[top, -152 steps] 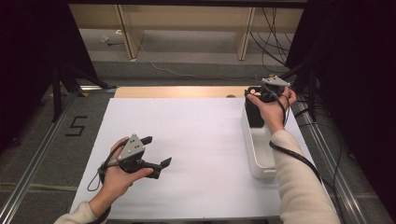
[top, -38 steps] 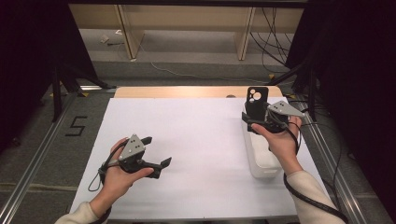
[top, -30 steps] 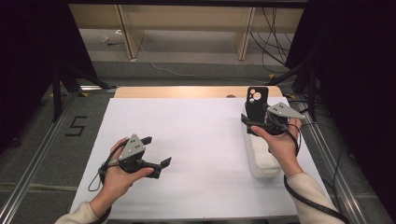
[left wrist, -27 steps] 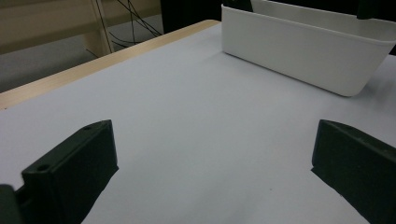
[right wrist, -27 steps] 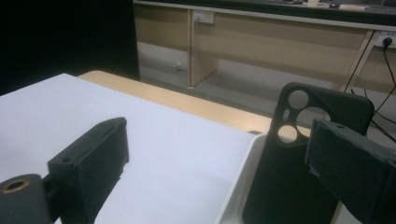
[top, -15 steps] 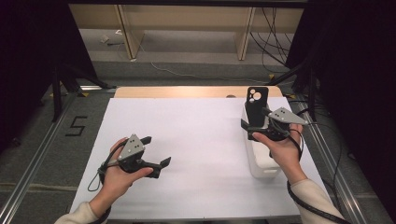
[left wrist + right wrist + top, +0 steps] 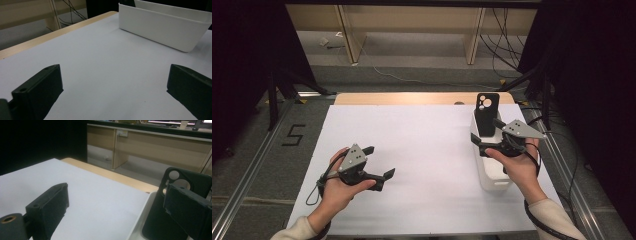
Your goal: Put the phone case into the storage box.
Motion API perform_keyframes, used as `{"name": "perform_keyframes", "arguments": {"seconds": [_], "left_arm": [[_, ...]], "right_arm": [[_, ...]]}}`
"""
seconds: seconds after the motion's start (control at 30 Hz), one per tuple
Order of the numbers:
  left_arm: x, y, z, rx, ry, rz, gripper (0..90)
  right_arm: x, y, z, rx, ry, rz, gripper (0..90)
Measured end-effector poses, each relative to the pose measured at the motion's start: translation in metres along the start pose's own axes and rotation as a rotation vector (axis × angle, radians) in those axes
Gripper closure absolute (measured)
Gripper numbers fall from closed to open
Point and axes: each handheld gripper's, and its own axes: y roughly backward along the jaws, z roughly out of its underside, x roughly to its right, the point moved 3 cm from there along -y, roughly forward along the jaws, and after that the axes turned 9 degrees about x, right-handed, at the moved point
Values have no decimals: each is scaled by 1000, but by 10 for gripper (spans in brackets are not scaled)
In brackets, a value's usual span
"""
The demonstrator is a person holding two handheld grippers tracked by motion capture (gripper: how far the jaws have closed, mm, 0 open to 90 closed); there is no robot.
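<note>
Even overhead light fell on the white table [image 7: 427, 145], leaving dark surroundings. The grippers cast soft shadows. Both gripper views were dim and slightly grainy, with their near jaws blurred.

We saw the white table [image 7: 427, 150] spread wide, its pale wooden strip [image 7: 412, 98] running along the far edge. On the grey floor at the left, a black numeral 5 [image 7: 292, 135] lay just beside a metal rail [image 7: 249, 175]. Beyond the table stood a light wooden bench [image 7: 412, 20] with 2 legs in sight, cables [image 7: 499, 30] hanging down at its right end and a white cord [image 7: 412, 80] snaking over the floor in front of it. Black curtains [image 7: 592, 75] closed off both sides.
</note>
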Motion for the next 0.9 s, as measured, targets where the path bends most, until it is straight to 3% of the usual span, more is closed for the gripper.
{"name": "perform_keyframes", "arguments": {"seconds": [0.9], "left_arm": [[-1,0,0,0,-3,-4,0]], "right_arm": [[-6,31,15,2,1,-10,80]]}}
